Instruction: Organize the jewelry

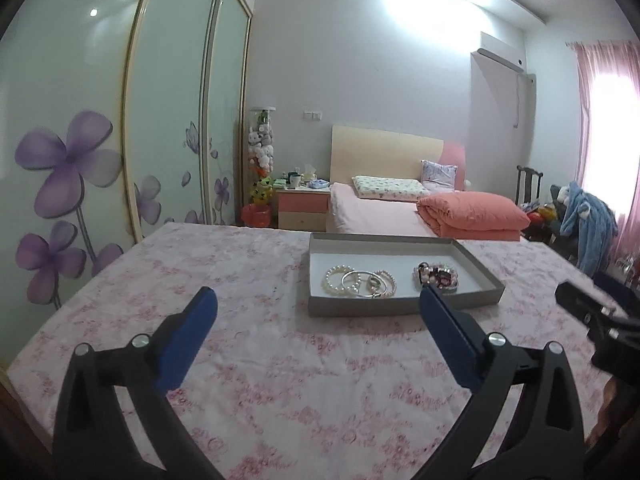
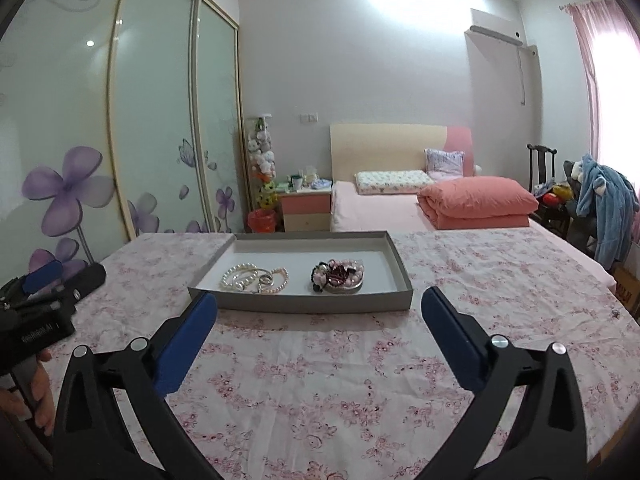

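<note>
1. Left gripper (image 1: 318, 300): jaws spread wide, nothing between the blue pads. It hangs over the floral tablecloth (image 1: 248, 360), short of the tray and off its left end. In the right wrist view its body shows at the left edge, apart from the tray.

2. Tray (image 2: 304, 304): a shallow grey box with a white floor, lying flat on the cloth towards the far side of the table. No jewelry is visible on the cloth itself in either view.

3. Left group in the tray: a pearl bracelet (image 2: 236, 274), silver bangles (image 2: 256, 280) and a pink bead bracelet (image 2: 282, 280), overlapping one another in one cluster. A small ring-like piece seems to lie among them; too small to confirm.

4. Right group in the tray: a heap of pink and dark red beaded pieces (image 2: 338, 276), stacked together and well apart from the left cluster. The rest of the tray floor is bare.

5. Right gripper (image 2: 319, 300): jaws spread wide, empty, over the cloth just in front of the tray's near wall.

6. Assessment: all visible pieces sit inside the tray in two sorted groups and both tools are empty, so the task appears finished or nearly so. At most, untangling the overlapped left cluster remains.
</note>
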A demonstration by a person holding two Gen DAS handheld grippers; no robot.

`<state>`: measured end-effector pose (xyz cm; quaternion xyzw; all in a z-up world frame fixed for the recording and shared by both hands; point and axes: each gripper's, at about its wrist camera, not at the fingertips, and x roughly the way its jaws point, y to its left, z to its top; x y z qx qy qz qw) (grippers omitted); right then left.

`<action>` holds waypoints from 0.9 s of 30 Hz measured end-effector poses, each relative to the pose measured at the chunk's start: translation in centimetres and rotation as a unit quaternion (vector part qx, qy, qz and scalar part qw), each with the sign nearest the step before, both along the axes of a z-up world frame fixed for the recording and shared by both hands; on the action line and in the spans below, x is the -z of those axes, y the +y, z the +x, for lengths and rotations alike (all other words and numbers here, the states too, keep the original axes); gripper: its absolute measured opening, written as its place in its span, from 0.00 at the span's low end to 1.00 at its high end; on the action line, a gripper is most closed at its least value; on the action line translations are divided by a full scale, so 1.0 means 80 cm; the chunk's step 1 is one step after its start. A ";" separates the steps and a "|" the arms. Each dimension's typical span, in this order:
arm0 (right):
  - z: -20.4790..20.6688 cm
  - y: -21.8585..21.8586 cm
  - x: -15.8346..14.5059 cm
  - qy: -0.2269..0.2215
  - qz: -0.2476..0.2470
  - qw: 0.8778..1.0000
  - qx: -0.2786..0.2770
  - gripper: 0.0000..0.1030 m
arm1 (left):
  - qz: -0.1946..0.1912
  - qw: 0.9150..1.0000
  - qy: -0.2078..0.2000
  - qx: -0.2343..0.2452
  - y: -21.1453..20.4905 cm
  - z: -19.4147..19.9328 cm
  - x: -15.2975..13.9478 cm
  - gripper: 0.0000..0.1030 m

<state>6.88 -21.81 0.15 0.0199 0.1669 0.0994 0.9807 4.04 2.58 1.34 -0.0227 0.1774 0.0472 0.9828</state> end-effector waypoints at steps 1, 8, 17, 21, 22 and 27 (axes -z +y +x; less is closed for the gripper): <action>-0.003 0.000 -0.001 -0.007 -0.001 1.000 0.001 0.98 | 0.005 1.000 0.000 -0.002 -0.001 -0.002 0.001 0.96; -0.005 -0.001 -0.001 -0.013 0.004 1.000 -0.001 0.98 | -0.001 1.000 -0.001 0.001 0.001 -0.005 0.005 0.96; -0.005 -0.003 0.006 -0.006 0.010 1.000 -0.002 0.98 | -0.001 1.000 0.003 0.003 -0.001 -0.003 0.006 0.96; -0.005 -0.002 0.007 -0.003 0.011 1.000 -0.001 0.98 | -0.001 1.000 0.005 0.004 -0.004 0.001 0.006 0.96; -0.005 -0.002 0.008 -0.002 0.011 1.000 -0.001 0.98 | -0.001 1.000 0.005 0.004 -0.004 0.001 0.006 0.96; -0.003 -0.003 0.009 -0.001 0.011 1.000 -0.001 0.98 | -0.001 1.000 0.006 0.004 -0.004 0.002 0.006 0.96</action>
